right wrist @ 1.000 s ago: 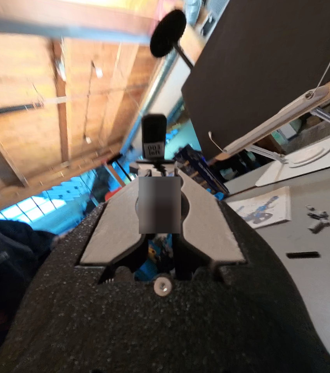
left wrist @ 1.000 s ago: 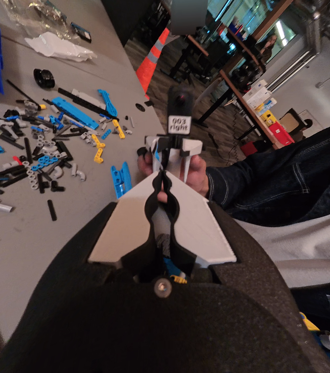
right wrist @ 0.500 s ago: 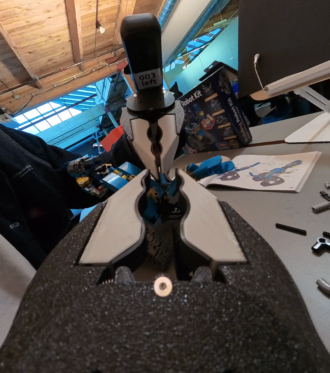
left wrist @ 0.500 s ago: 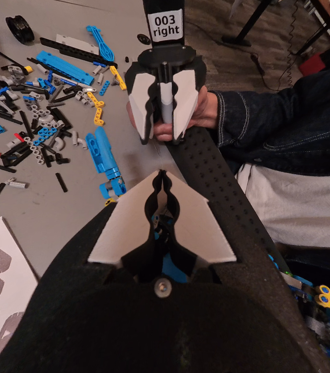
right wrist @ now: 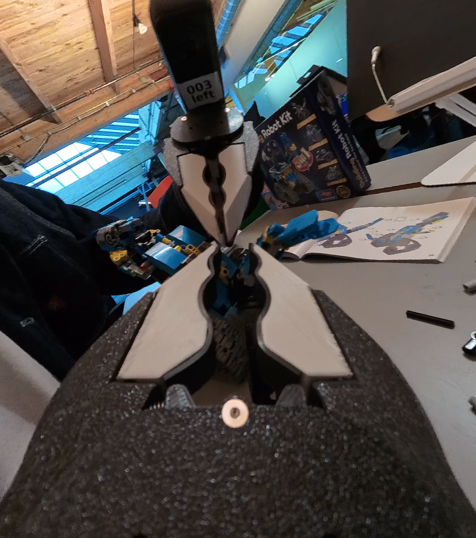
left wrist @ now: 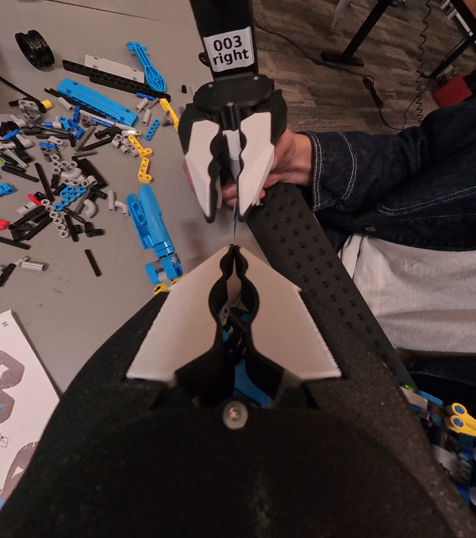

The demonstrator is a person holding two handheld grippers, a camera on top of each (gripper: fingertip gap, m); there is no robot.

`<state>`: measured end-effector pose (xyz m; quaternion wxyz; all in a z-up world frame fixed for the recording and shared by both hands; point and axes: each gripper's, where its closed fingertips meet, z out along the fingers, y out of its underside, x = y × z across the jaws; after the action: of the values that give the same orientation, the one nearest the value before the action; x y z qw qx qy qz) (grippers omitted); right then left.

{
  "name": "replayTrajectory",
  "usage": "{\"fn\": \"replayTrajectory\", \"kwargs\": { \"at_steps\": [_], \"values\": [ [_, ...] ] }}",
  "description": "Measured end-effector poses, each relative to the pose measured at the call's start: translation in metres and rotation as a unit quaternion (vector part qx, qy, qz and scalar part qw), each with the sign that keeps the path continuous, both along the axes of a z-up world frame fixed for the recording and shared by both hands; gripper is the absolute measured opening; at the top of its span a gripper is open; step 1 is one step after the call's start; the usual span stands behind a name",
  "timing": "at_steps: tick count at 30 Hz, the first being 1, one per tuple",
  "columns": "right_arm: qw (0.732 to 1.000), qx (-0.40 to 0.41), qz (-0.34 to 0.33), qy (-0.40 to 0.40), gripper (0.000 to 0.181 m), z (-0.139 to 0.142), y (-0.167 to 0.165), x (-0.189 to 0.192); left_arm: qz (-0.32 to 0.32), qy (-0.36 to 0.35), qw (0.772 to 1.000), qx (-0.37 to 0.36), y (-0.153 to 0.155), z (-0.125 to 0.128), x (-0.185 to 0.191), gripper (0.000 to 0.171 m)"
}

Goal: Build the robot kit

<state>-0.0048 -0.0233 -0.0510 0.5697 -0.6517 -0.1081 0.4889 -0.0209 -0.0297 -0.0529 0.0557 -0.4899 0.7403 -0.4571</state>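
My left gripper (left wrist: 233,247) is shut, its tips pressed together. It points straight at my right gripper (left wrist: 226,215), which a hand (left wrist: 289,163) holds at the table's near edge. In the right wrist view my right gripper (right wrist: 234,247) is open with a narrow gap, and the left gripper's (right wrist: 225,240) shut tips sit just in front of that gap. A thin blue sliver (left wrist: 234,228) runs between the two sets of tips; I cannot tell what it is. A blue, black and yellow brick-built model (right wrist: 167,256) lies on the person's lap below both grippers, and also shows in the left wrist view (left wrist: 469,436).
The grey table (left wrist: 65,305) carries a scatter of small loose parts (left wrist: 56,174), a blue arm-like assembly (left wrist: 149,221), a black wheel (left wrist: 34,48) and an open instruction booklet (right wrist: 391,233). A kit box (right wrist: 312,151) and a white stand base (right wrist: 469,163) are behind. A black perforated band (left wrist: 318,291) runs along the table edge. The tips of both grippers are at nearly the same place.
Both views swung down from the room toward the table. The two grippers have closed in tip to tip. The left stayed shut and the right kept its narrow gap.
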Motion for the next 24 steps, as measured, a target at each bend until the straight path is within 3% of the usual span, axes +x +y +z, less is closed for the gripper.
{"fn": "replayTrajectory", "kwargs": {
  "at_steps": [7, 19, 22, 24],
  "values": [
    [1.000, 0.023, -0.001, 0.008, 0.000, 0.008, -0.005, 0.003, 0.001, 0.007, 1.000, -0.002, 0.000, -0.004, -0.001, 0.000],
    [0.999, 0.021, -0.027, -0.024, 0.000, 0.004, -0.001, 0.006, 0.010, 0.004, 1.000, -0.028, 0.001, -0.001, -0.001, 0.000],
    [0.997, 0.031, -0.052, -0.044, 0.000, 0.005, 0.001, 0.012, 0.024, 0.005, 0.999, -0.042, 0.003, 0.001, 0.003, 0.023],
    [0.997, 0.033, -0.053, -0.044, 0.000, 0.006, 0.001, 0.014, 0.041, -0.007, 0.998, -0.056, 0.006, 0.007, 0.007, 0.029]
  ]
}}
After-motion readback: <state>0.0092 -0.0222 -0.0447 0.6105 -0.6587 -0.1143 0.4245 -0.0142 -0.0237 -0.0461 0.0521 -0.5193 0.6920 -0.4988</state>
